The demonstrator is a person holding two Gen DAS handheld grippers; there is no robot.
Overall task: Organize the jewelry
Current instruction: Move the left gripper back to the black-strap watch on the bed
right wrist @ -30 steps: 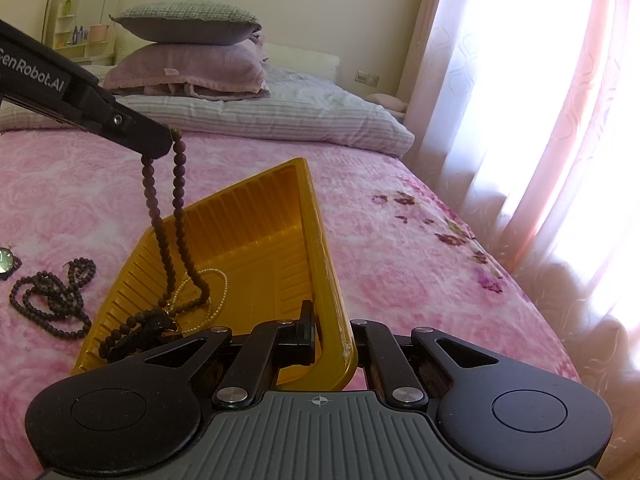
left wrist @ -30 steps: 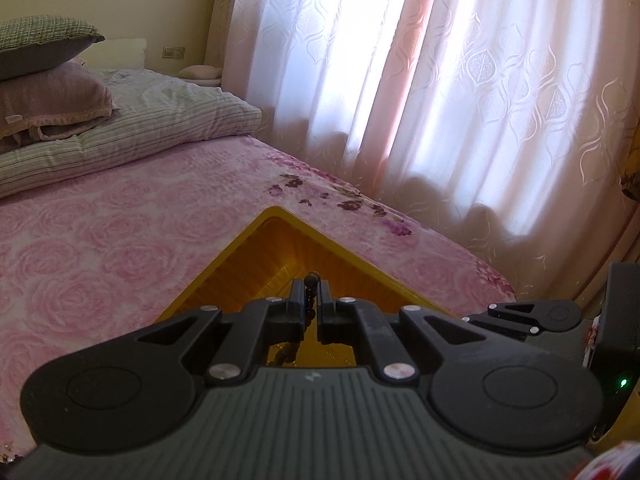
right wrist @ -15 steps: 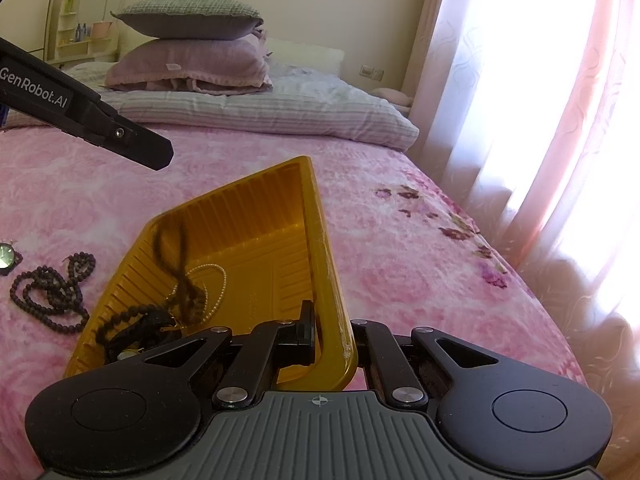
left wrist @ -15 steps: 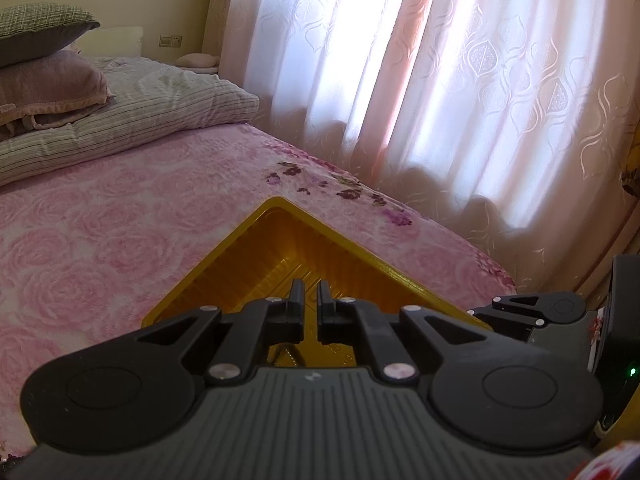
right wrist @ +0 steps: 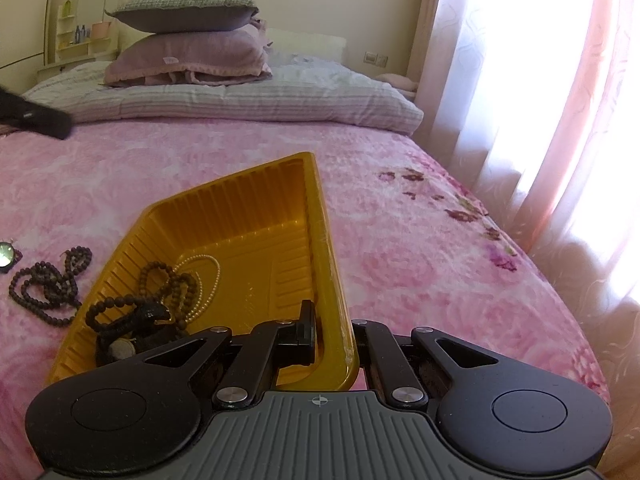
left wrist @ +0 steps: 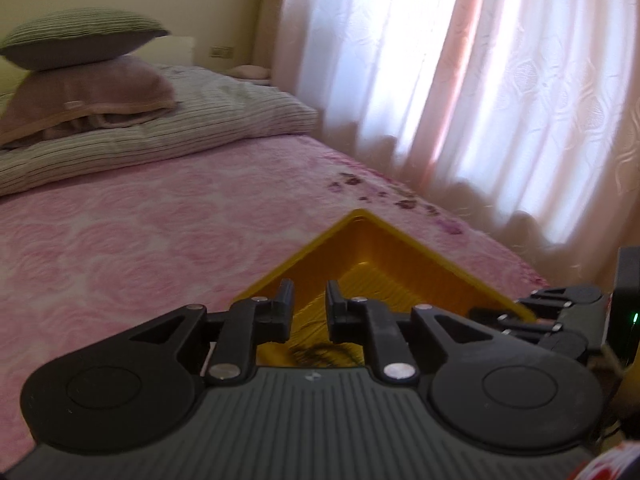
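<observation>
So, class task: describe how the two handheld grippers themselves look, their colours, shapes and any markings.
Both match. The left gripper and the right gripper each have a grey ribbed body, black link arms ending in round discs, silver pivot pins and two short black fingers. A small crosshair mark sits at the front centre of the right gripper's body. No hands, sleeves or cables show.

So the tray (right wrist: 256, 216) sits on the bed (right wrist: 420, 264), curtains (right wrist: 560, 100) off to its right. Inside it, at the near left end, a bead necklace (right wrist: 160, 292) is piled up with a pearl strand (right wrist: 208, 276) just behind it. Another bead string (right wrist: 48, 284) lies on the bed left of the tray. Stacked pillows (right wrist: 188, 40) are at the far end.
</observation>
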